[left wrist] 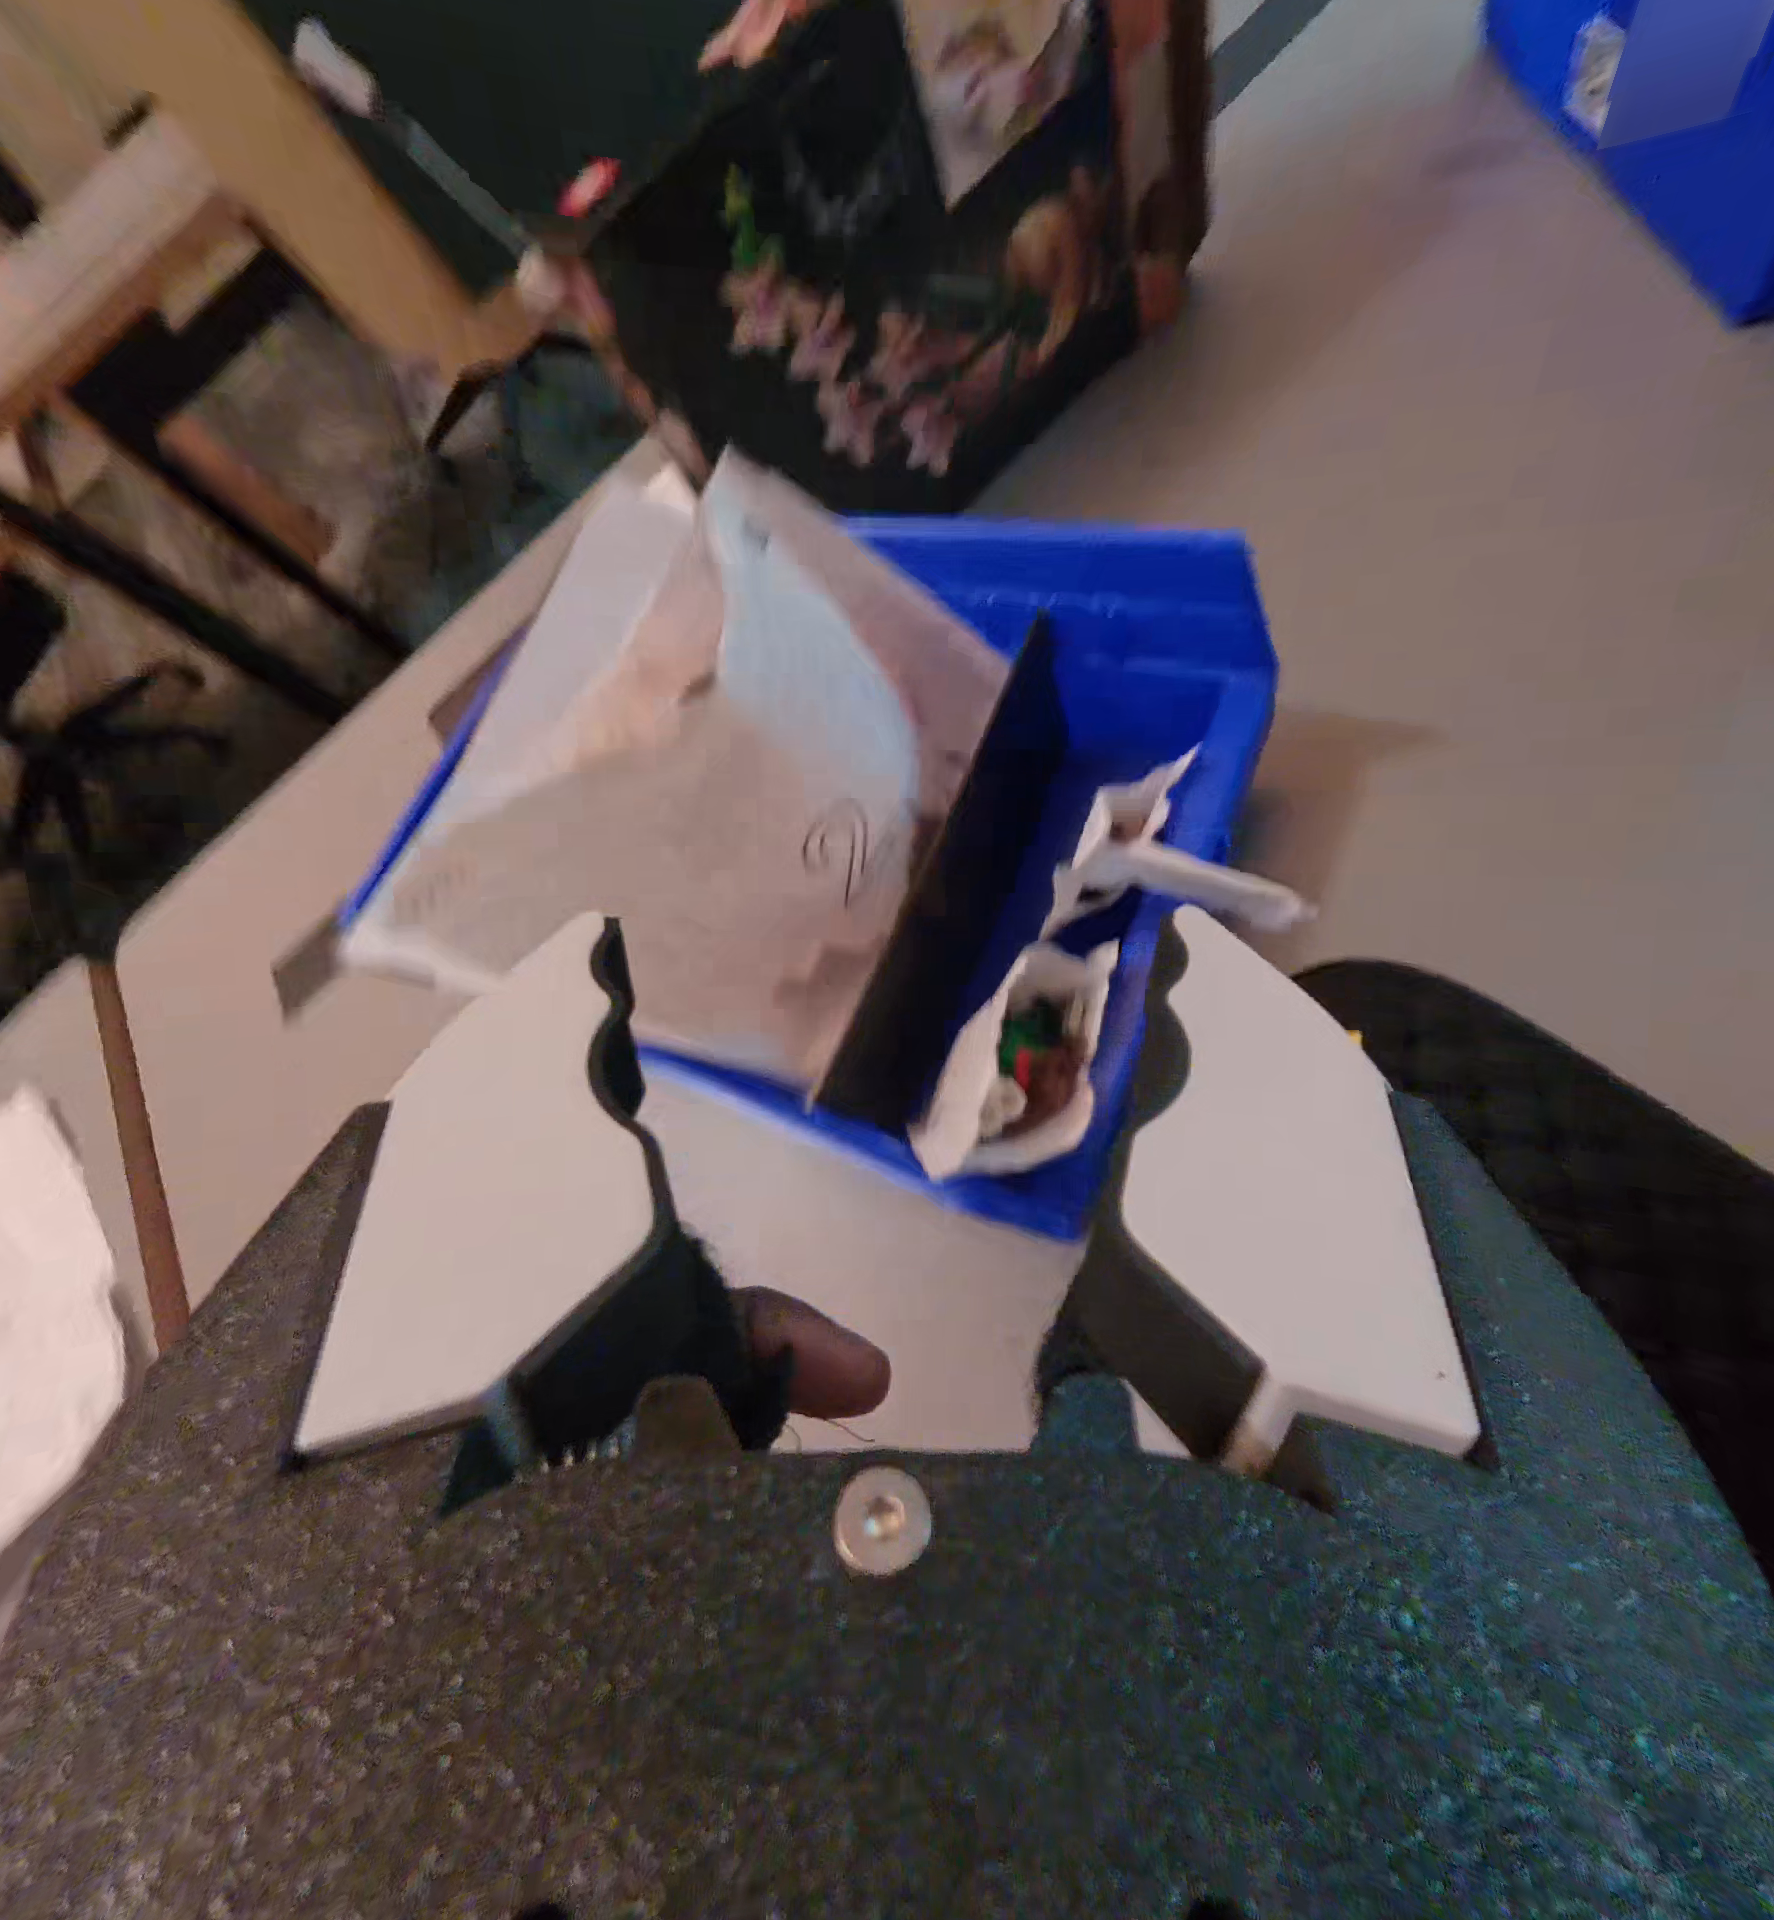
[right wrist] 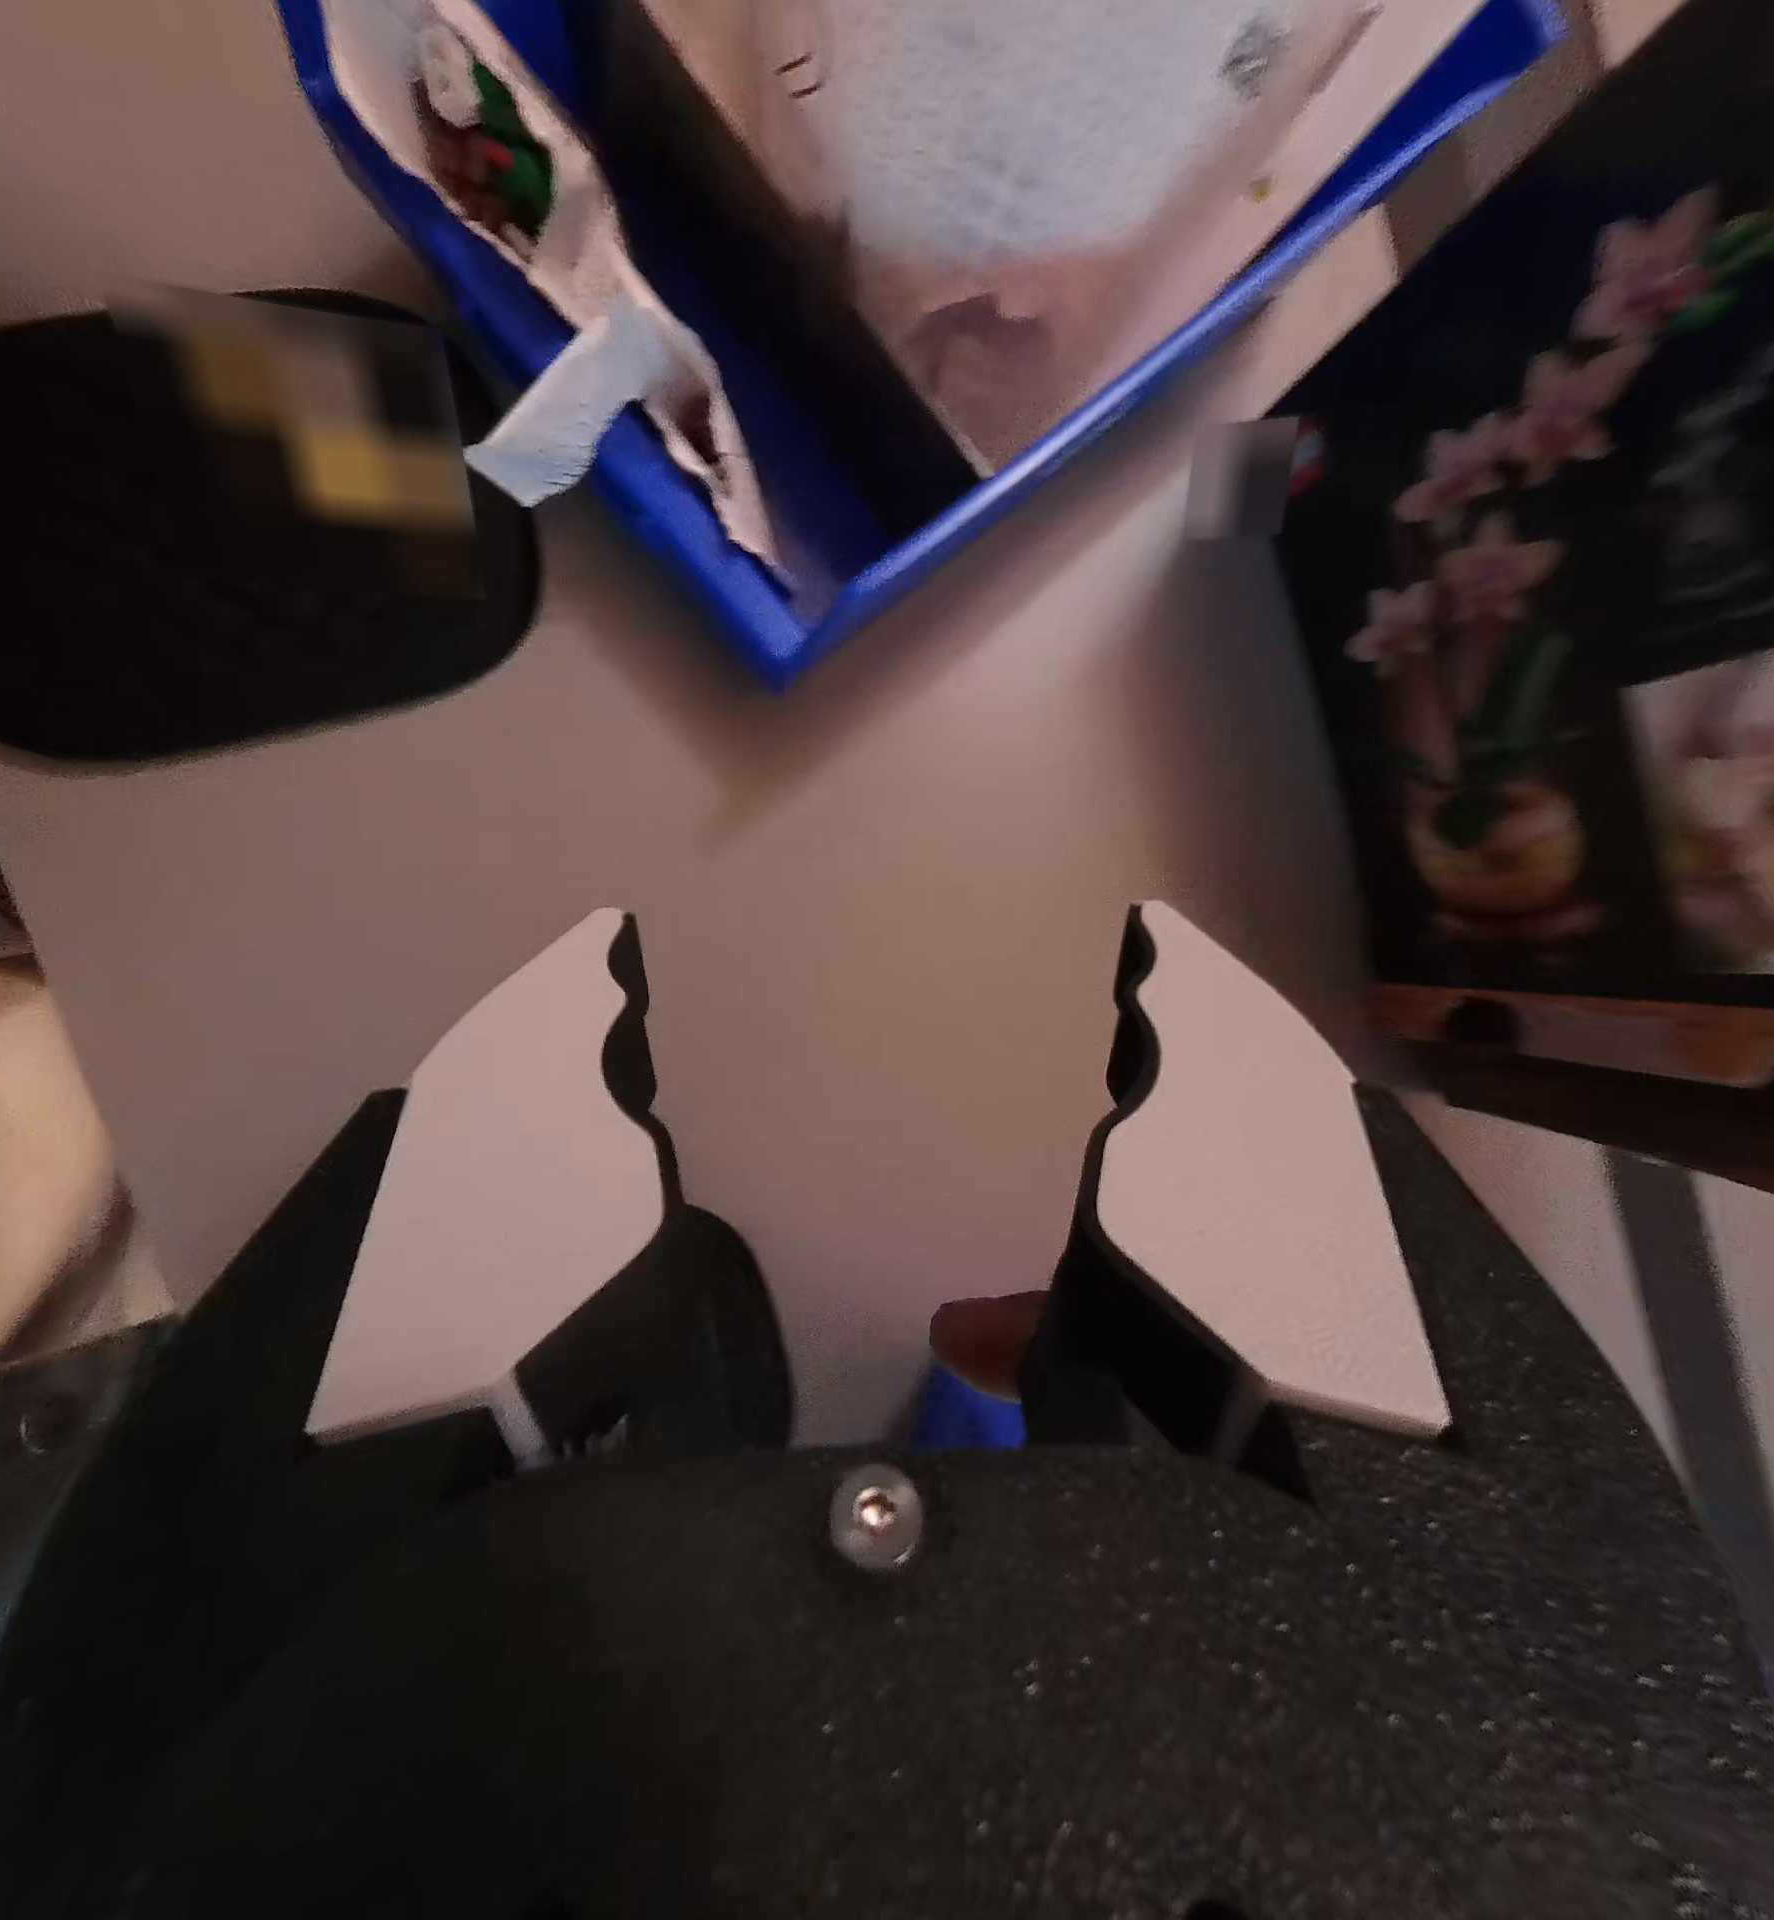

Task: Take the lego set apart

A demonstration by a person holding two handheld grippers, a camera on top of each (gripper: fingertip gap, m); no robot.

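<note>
Left wrist view: left gripper (left wrist: pixel 888 940) jaws spread, empty, above pale grey surface (left wrist: pixel 239 1039). Just beyond sits blue plastic bin (left wrist: pixel 1153 623) with black divider (left wrist: pixel 966 894): big white paper bag (left wrist: pixel 717 790) in one compartment, small torn white bag of lego pieces (left wrist: pixel 1028 1070) in the other. Dark flower-printed lego box (left wrist: pixel 914 260) stands behind bin. Right wrist view: right gripper (right wrist: pixel 878 930) jaws spread, empty, over bare surface, bin corner ahead, well apart; all blurred.

Loose lego pieces (left wrist: pixel 1034 1049), green, red and brown, lie in an open white bag (left wrist: pixel 1008 1122) inside the blue bin's (left wrist: pixel 1008 1195) narrower compartment.
</note>
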